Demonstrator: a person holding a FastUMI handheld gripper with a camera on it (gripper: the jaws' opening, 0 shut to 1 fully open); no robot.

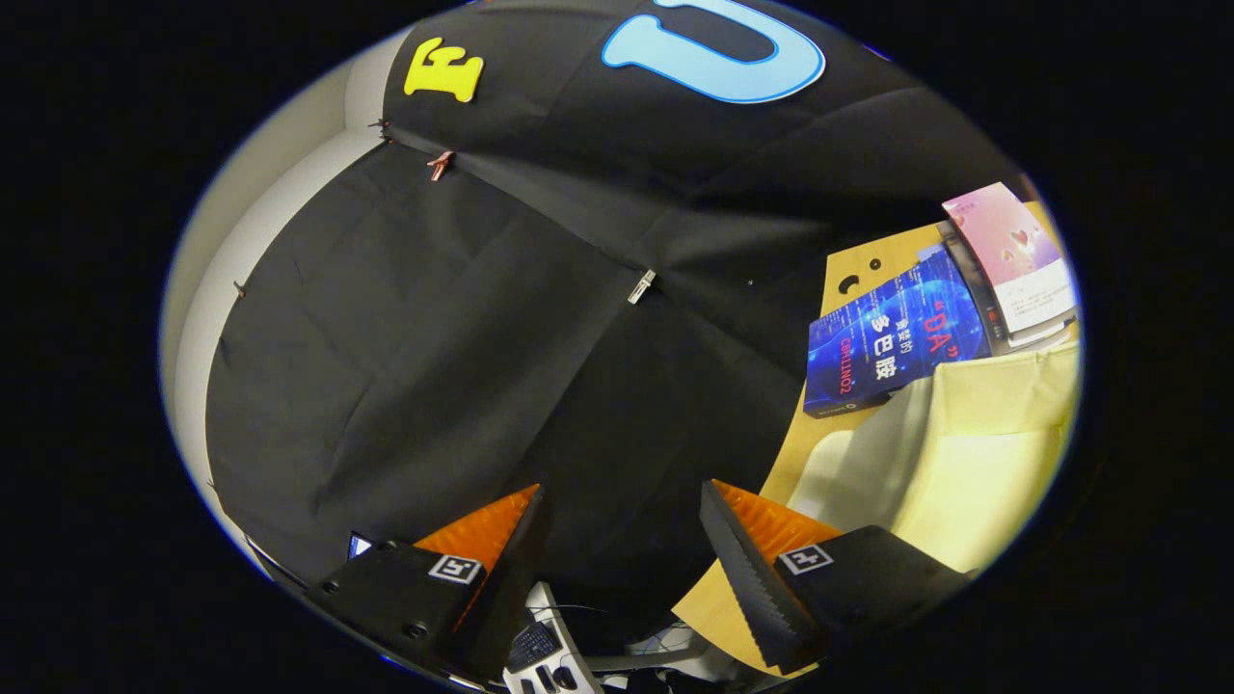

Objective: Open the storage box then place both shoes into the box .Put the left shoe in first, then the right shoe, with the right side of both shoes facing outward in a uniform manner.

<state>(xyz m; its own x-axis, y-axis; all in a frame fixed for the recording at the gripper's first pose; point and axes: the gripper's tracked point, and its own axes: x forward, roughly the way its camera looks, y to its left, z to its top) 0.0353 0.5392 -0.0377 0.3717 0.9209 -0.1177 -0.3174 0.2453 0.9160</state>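
My gripper [622, 501] is open, its two fingers spread wide with nothing between them. It is tilted and faces the booth's black cloth wall [501, 318], away from the work surface. To the right of the fingers lies the corner of a wooden table [800, 443] with a pale yellow cloth [974, 453] spread over it.
A blue book [892, 337] lies on the table beyond the right finger, with a pink and white book [1017, 255] stacked on others behind it. Small clips [641, 286] pin the cloth wall. A dark device with keys [535, 651] sits low between the fingers.
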